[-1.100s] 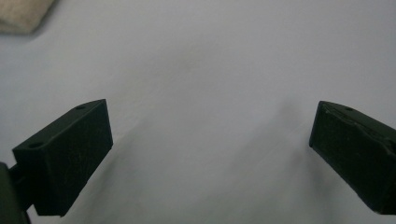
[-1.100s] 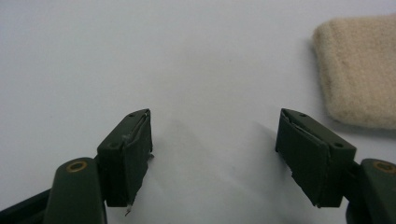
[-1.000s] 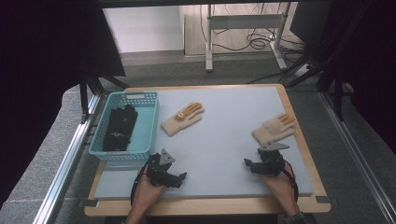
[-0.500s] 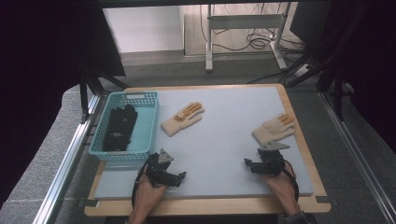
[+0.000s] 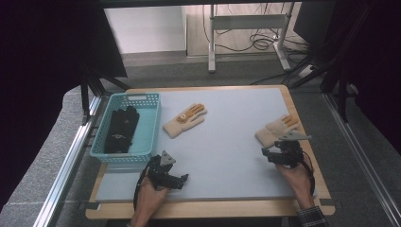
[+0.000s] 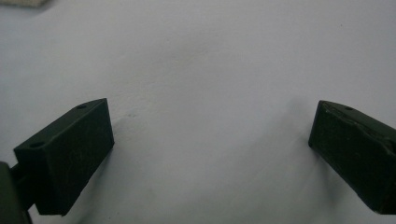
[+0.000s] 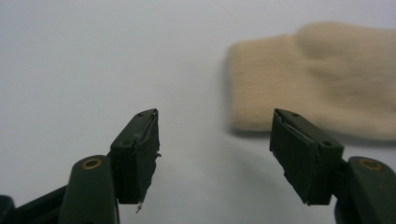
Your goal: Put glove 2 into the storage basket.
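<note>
Table (image 5: 227, 142) was a flat pale-grey mat. The knit cream glove (image 5: 276, 130) lay soft at its right edge, cuff just ahead of my right gripper (image 7: 215, 135), whose jaws had been closing a bit, nothing between them. Left gripper (image 6: 210, 140) gaped wide over bare mat, held low, empty.

Worktop: pale grey-white worktop (image 6: 205, 70) spreads across the picture, faintly wrinkled near the middle.
Hand-held gripper: left hand-held gripper (image 6: 210, 154) looks down on the worktop, its two black jaws rising from the lower corners.
Jaws: set wide apart, bare worktop between them, nothing gripped.
Shadows: soft dark patches on the worktop beside each jaw.
Scrap: a pale edge (image 6: 28, 3) at the worktop's top left corner, too little to identify.
</note>
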